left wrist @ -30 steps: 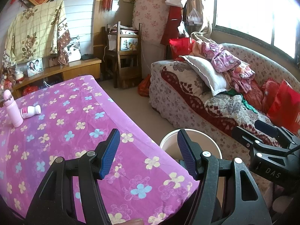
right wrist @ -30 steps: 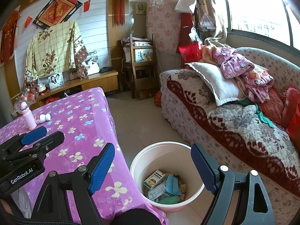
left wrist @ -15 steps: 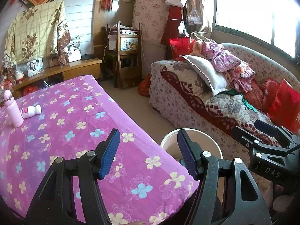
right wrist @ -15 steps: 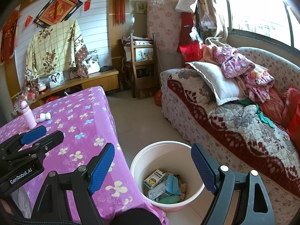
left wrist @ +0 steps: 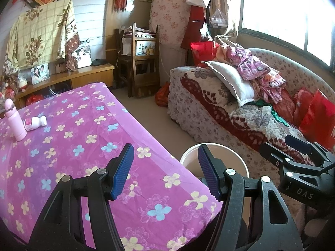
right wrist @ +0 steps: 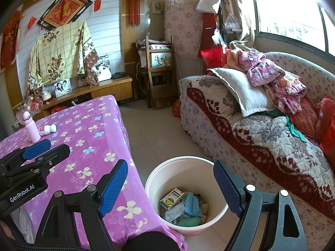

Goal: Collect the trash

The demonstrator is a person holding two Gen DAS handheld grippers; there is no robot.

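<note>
Both grippers empty: left gripper [left wrist: 165, 169] stood part open over the table corner, right gripper [right wrist: 170, 188] wide above the white bucket [right wrist: 155, 177], which sat on the floor against the table, handy for drops. Boxes and wrappers [right wrist: 182, 206] already in it. Small white bottle [left wrist: 35, 122] lay beside an upright pink bottle [left wrist: 15, 121] at the far table end, path unobstructed.

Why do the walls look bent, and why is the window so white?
Both wrist views use fisheye lenses, so straight lines bow and corners darken. In the left wrist view the window is blown out by daylight; in the right wrist view the window glares too, while the white bucket stays evenly lit.
</note>
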